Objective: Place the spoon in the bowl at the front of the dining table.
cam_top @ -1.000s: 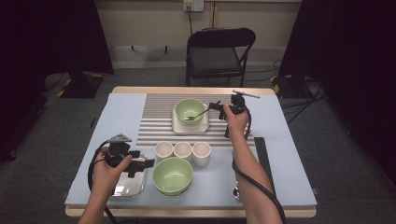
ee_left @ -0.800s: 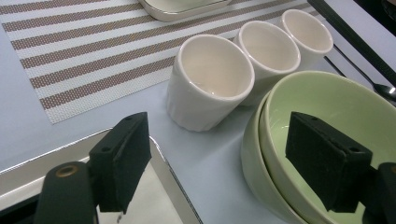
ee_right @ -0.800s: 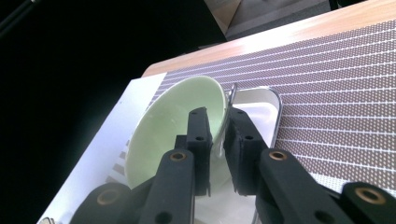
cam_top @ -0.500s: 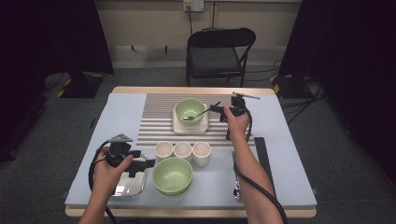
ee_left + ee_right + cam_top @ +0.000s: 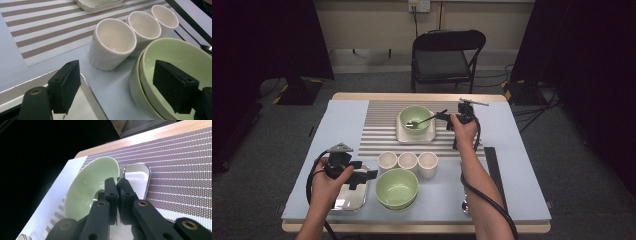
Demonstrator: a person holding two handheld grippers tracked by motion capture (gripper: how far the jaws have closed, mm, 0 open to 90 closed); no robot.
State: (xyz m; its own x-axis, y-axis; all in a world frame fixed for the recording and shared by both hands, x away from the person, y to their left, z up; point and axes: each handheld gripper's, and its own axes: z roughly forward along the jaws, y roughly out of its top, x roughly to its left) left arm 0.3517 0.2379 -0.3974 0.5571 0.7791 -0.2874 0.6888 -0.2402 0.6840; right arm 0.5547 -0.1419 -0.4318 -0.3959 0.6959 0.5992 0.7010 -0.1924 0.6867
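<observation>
A pale blue surface (image 5: 512,180) carries a ribbed, striped mat (image 5: 382,130). There the right hand-held gripper (image 5: 446,116), jaws just closed, pinches a slim metal spoon (image 5: 422,121) whose bowl rests inside a glossy green ceramic bowl (image 5: 415,116) on a white square plate (image 5: 399,135). The left hand-held gripper (image 5: 120,87) gapes empty over a shiny steel tray (image 5: 344,202).

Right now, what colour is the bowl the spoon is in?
Pale green. The bowl sits on a white tray; the high view shows it best.
</observation>
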